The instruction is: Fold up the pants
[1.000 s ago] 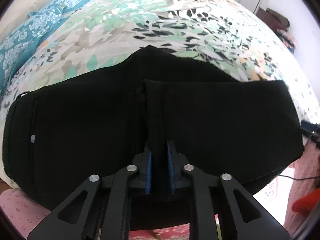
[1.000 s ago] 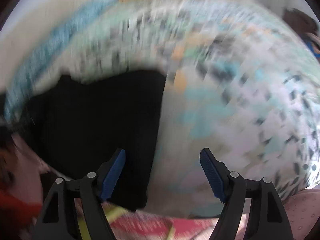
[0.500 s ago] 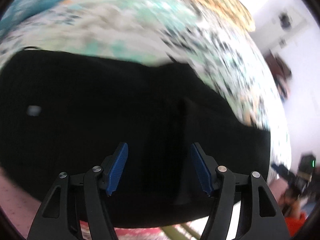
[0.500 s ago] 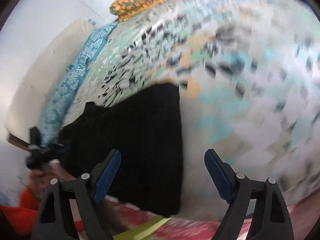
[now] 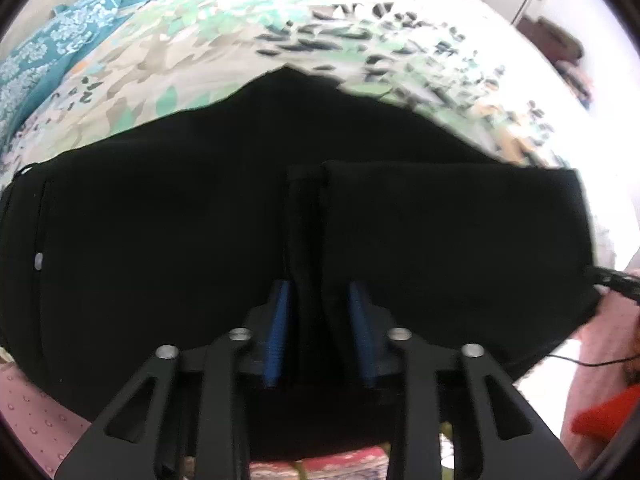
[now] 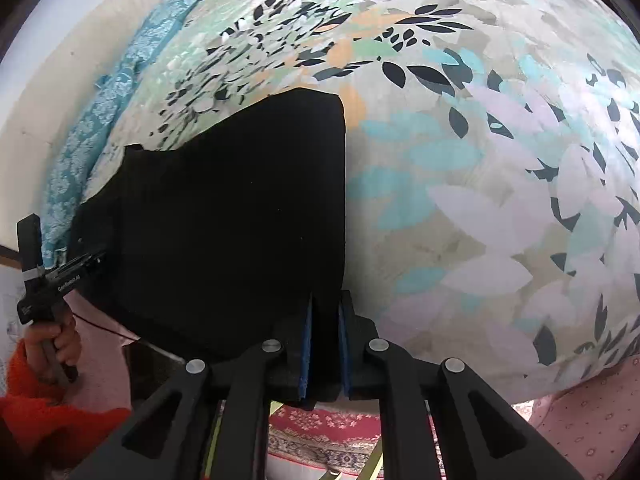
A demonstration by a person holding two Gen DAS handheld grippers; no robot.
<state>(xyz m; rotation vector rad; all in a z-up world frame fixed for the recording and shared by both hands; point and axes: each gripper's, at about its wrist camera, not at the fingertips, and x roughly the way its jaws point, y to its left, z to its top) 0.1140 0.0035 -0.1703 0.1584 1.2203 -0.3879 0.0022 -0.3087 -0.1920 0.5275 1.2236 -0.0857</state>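
Observation:
Black pants [image 5: 200, 240] lie folded across a leaf-patterned bedspread [image 5: 240, 40], with a raised fold ridge [image 5: 306, 240] running toward the near edge. My left gripper [image 5: 318, 332] straddles that ridge at the near edge. Its jaws are closing, with the cloth between the blue pads [image 5: 276, 332]. In the right wrist view the pants [image 6: 240, 220] end in a straight right edge. My right gripper [image 6: 325, 320] is shut on the near corner of that edge. The left gripper [image 6: 60, 276] shows at the far left there, held by a hand [image 6: 52, 336].
Bedspread [image 6: 480, 200] stretches wide to the right of the pants. A teal patterned cloth [image 5: 40, 52] lies along the bed's far left side. A red patterned rug [image 6: 320, 432] shows below the bed edge, and an orange sleeve [image 6: 40, 412] sits low on the left.
My left gripper let go of the fold ridge, opened wide, and now narrows around it again. My right gripper went from wide open over the pants' right edge to shut on it.

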